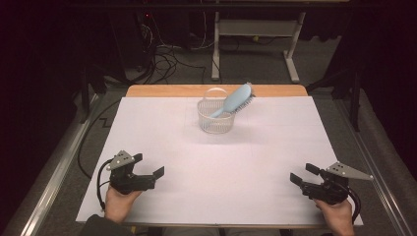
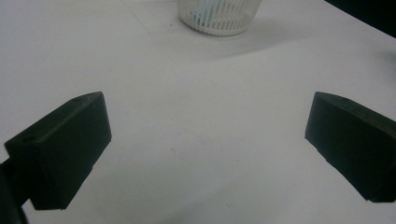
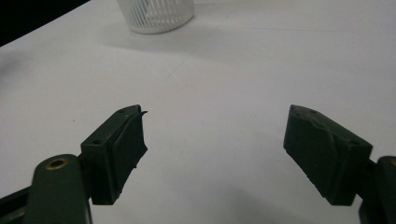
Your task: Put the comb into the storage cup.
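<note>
Two handheld grippers wait at the near edge of a white-covered table (image 1: 162, 147), the left gripper (image 1: 148, 166) at seven o'clock and the right gripper (image 1: 304, 174) at five o'clock, both with jaws spread wide and grasping nothing. At twelve o'clock, well apart from both, a white slotted basket (image 1: 215, 118) holds a pale blue hairbrush (image 1: 235, 101), which leans tilted toward one o'clock, handle down inside, bristled head jutting past the rim. The likely step is a reach for the brush. It would go best if one gripper took the exposed head squarely, while the other steadied the light basket against tipping.
</note>
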### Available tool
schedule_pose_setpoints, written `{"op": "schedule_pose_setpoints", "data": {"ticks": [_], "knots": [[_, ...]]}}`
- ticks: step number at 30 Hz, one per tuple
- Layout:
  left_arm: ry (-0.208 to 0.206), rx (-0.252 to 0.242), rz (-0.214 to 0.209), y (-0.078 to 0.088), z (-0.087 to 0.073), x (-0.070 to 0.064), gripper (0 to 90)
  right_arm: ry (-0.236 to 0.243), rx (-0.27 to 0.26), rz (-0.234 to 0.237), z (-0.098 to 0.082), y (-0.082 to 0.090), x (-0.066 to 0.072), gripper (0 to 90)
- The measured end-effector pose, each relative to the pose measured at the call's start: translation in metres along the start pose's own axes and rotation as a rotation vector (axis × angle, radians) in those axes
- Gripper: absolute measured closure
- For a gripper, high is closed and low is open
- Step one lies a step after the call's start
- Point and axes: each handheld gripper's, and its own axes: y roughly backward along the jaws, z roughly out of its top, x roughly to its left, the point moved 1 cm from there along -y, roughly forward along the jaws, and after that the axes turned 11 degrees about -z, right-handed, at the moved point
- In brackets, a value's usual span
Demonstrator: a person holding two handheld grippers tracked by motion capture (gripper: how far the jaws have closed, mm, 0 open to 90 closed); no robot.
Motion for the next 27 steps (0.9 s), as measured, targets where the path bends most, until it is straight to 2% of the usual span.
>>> {"op": "schedule_pose_setpoints", "data": {"ticks": [3, 8, 16, 27], "knots": [[0.001, -0.001, 0.002, 0.0011, -0.0007, 0.0005, 0.0, -0.006, -0.001, 0.005, -0.0015, 0.0008, 0.0004, 21.0], [0.003, 0.001, 0.004, 0.0017, -0.0014, 0.0007, 0.0, 0.016, -0.002, 0.002, -0.0028, 0.0012, 0.0042, 21.0], [0.004, 0.001, 0.0, 0.0, -0.0011, 0.0004, 0.0, -0.005, -0.018, 0.0, -0.0028, 0.003, 0.001, 20.9], [0.006, 0.007, -0.006, -0.0018, -0.0008, 0.0009, 0.0, 0.0, -0.021, 0.003, -0.0023, 0.0023, 0.0013, 20.9]]}}
